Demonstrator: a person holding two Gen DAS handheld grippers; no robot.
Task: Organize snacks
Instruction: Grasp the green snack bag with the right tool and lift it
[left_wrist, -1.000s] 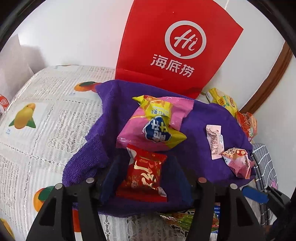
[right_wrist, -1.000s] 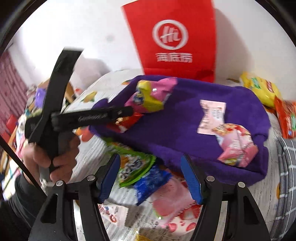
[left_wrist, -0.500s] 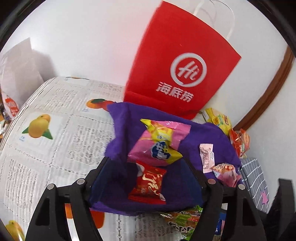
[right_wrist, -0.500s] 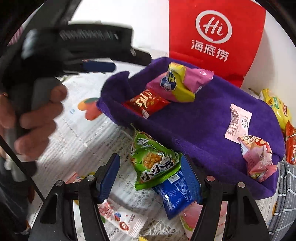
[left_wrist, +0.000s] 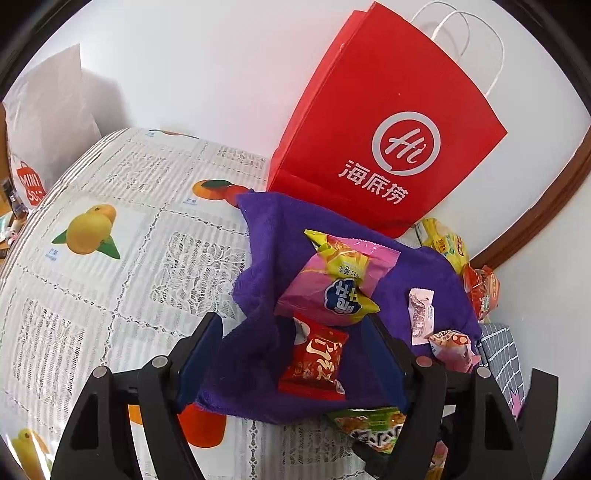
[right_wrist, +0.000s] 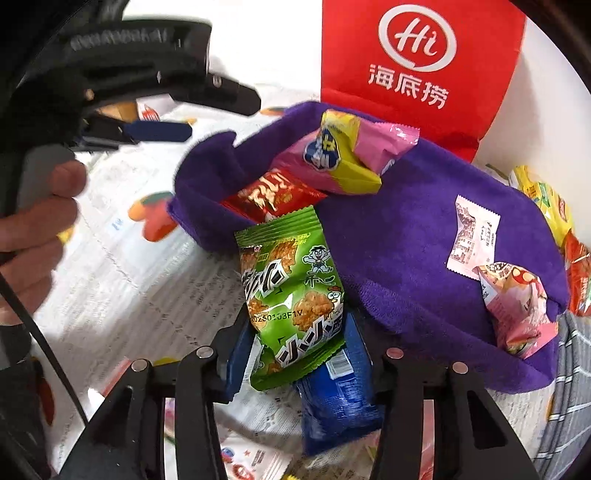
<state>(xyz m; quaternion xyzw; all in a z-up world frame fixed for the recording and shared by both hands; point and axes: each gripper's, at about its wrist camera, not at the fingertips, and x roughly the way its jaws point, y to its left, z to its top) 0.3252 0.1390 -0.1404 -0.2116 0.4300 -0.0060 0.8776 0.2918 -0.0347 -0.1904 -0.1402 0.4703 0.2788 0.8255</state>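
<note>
A purple towel (left_wrist: 266, 258) (right_wrist: 406, 229) lies on the table with snacks on it: a pink-and-yellow packet (left_wrist: 332, 284) (right_wrist: 343, 155), a red packet (left_wrist: 314, 362) (right_wrist: 273, 195), a small white sachet (left_wrist: 419, 310) (right_wrist: 474, 236) and a pink crumpled packet (left_wrist: 450, 347) (right_wrist: 517, 302). My left gripper (left_wrist: 291, 362) is open and empty, raised above the red packet. My right gripper (right_wrist: 295, 347) is closed around a green snack packet (right_wrist: 291, 288) at the towel's near edge, over a blue packet (right_wrist: 340, 402).
A red paper bag (left_wrist: 384, 129) (right_wrist: 421, 62) stands against the wall behind the towel. Yellow and orange packets (left_wrist: 447, 247) (right_wrist: 543, 199) lie at the right by the wall. A fruit-print tablecloth (left_wrist: 110, 258) covers the table. More wrappers (right_wrist: 251, 461) lie near me.
My left gripper has drawn back and up from the red packet, which stays on the towel. My right gripper has moved in and closed on the green packet.
</note>
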